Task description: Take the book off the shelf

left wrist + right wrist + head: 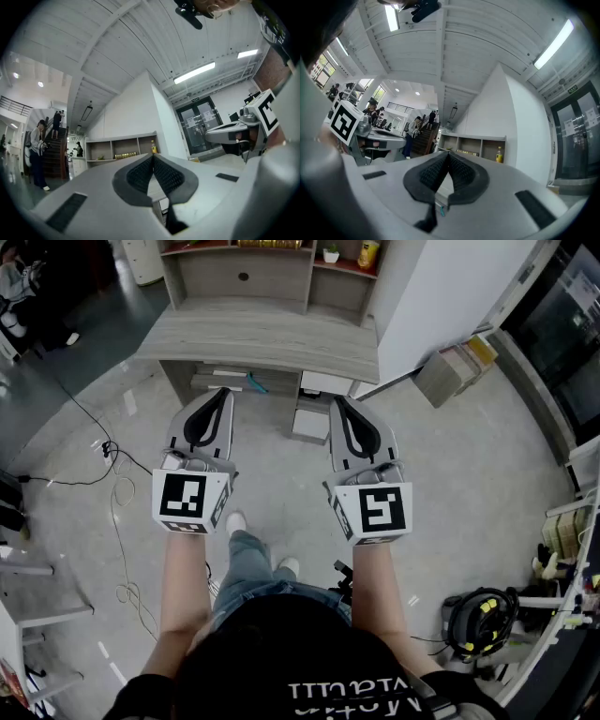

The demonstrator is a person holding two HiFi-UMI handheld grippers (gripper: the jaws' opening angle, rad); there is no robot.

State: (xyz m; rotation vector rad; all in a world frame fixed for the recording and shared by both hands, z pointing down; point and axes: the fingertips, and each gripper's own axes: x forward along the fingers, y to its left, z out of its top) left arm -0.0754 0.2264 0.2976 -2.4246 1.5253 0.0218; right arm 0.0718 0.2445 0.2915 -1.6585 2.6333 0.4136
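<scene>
Jaws pressed together and holding nothing, the left gripper (pixel 223 395) and right gripper (pixel 337 402) hang side by side above the floor, short of a wooden desk (pixel 262 338). The desk's top lies between them and the shelf (pixel 246 276) at its back. A row of yellowish spines (pixel 272 244) in the shelf's middle compartment may include the book, though it is too small to tell. A small plant (pixel 330 252) and a yellow bottle (pixel 368 253) stand to the right. Cardboard boxes (pixel 457 367) sit beside a white wall (pixel 436 296), and cables (pixel 120 493) trail across the floor at left.
</scene>
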